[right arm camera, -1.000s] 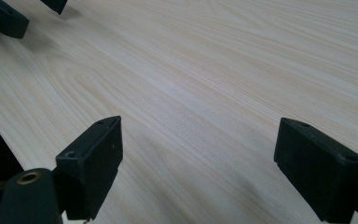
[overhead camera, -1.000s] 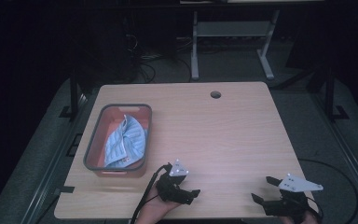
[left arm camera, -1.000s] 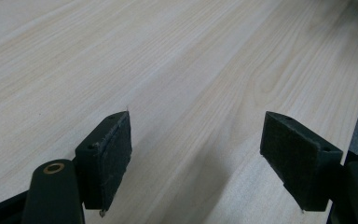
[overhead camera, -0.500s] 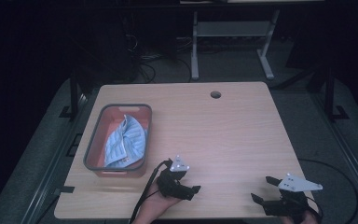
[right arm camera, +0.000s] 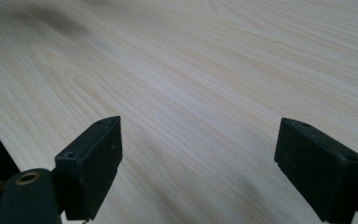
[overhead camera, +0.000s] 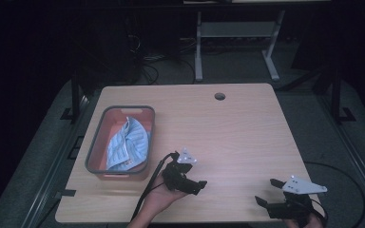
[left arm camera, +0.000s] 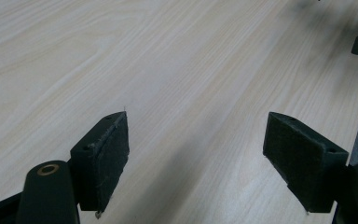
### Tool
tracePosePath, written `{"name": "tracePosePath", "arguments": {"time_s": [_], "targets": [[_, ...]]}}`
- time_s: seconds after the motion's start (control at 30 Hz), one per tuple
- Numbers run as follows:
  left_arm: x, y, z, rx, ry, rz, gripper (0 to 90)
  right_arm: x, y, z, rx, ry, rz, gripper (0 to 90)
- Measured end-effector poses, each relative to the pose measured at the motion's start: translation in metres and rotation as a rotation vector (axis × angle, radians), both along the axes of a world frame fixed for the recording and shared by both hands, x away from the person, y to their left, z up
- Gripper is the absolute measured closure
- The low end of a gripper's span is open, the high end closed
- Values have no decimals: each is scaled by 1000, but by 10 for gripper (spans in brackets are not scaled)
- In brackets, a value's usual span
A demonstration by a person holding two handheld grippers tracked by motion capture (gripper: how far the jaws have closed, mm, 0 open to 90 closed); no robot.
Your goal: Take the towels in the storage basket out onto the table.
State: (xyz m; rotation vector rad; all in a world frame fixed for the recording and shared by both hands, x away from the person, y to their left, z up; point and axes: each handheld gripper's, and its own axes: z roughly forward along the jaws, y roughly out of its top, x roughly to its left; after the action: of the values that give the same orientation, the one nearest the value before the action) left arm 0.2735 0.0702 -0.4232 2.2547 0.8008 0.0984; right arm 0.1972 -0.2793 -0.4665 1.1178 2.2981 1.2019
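Dark floor, cables and a metal stand lay beyond the far edge. Surface: one pale wood table, with a round cable hole near its far edge.

Item, task thing: blue striped cloth, crumpled inside a grey-rimmed bin with a reddish inside, on the left part of the table. Nothing touched it; it had not shifted across the last second.

Item, your left gripper: held low over the near middle of the table, just right of the bin's near corner. Jaws spread wide with only bare wood between them in the left gripper view. Change noted: over the last second it had moved slightly up the table and turned a little, pointing toward the right rather than at the bin. Your hand sat under it, palm partly up.

Item, your right gripper: at the near right corner, well apart from the bin. Jaws spread, nothing held, bare wood ahead in the right gripper view. No change noted.

Reading: the small shift looked like a settling or readying move, not yet a reach. The cloth had not been taken up, so the work stood at its very start. You would have needed to swing the left gripper leftward over the bin's rim to get at the cloth.
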Motion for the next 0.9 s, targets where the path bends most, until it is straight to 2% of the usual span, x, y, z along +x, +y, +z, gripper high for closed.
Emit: {"name": "tracePosePath", "arguments": {"time_s": [0.53,0.9], "targets": [[16,-8,23,26,-6,-16,215,-2,2,1,-8,-3,2,143],[34,-11,33,49,18,-23,211,-1,2,1,-6,-3,6,143]]}}
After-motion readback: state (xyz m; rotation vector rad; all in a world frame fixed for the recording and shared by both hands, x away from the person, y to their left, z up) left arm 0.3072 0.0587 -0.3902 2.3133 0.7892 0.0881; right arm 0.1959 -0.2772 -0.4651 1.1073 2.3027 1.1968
